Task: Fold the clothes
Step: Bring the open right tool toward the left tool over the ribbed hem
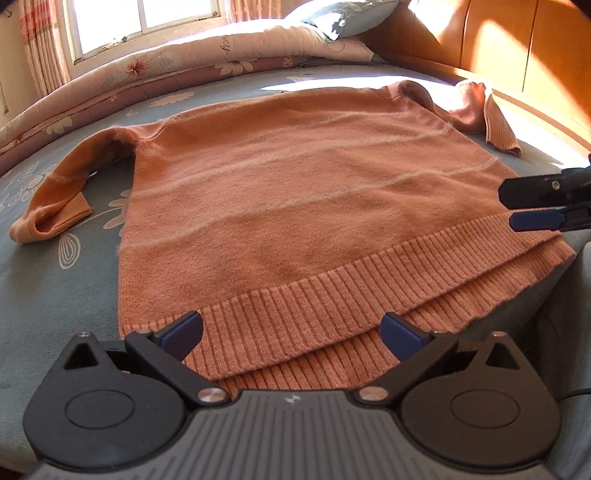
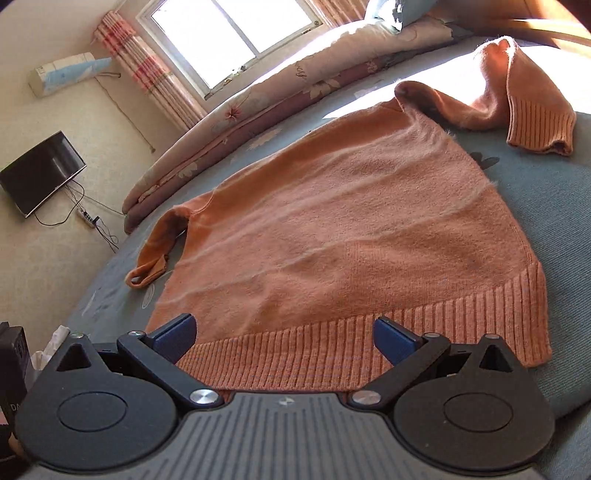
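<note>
Left wrist view: we've got an orange sweater (image 1: pixel 295 206) spread flat on the bed (image 1: pixel 55 295), ribbed hem (image 1: pixel 332 306) nearest us, neck end toward the wooden headboard (image 1: pixel 498 44). Our left gripper (image 1: pixel 291 332) sits low over the hem near its left corner, jaws spread wide with nothing between them. One sleeve (image 1: pixel 55 195) is bent out to the left with its cuff doubled back, the other sleeve (image 1: pixel 491 114) is bunched up at the far right. The right gripper (image 1: pixel 524 208) pokes in from the right edge near the sweater's side; from here there's a gap between its fingers.

Right wrist view: same sweater (image 2: pixel 351 229), seen from the other hem corner. Our right gripper (image 2: pixel 284 336) hovers just above the ribbed hem (image 2: pixel 406 332), jaws wide apart, holding nothing. The far sleeve (image 2: pixel 517 92) is crumpled in the sun, and a rolled quilt (image 2: pixel 258 99) lies along the bed's far edge under the window (image 2: pixel 229 33).

Our read: the sweater lies open and flat, both sleeves out, no fold in the body. Both grippers look lined up on the hem, so a hem pinch seems the likely step. That'd call for closing on both knit layers at once, since the lower layer peeks out past the top one.
</note>
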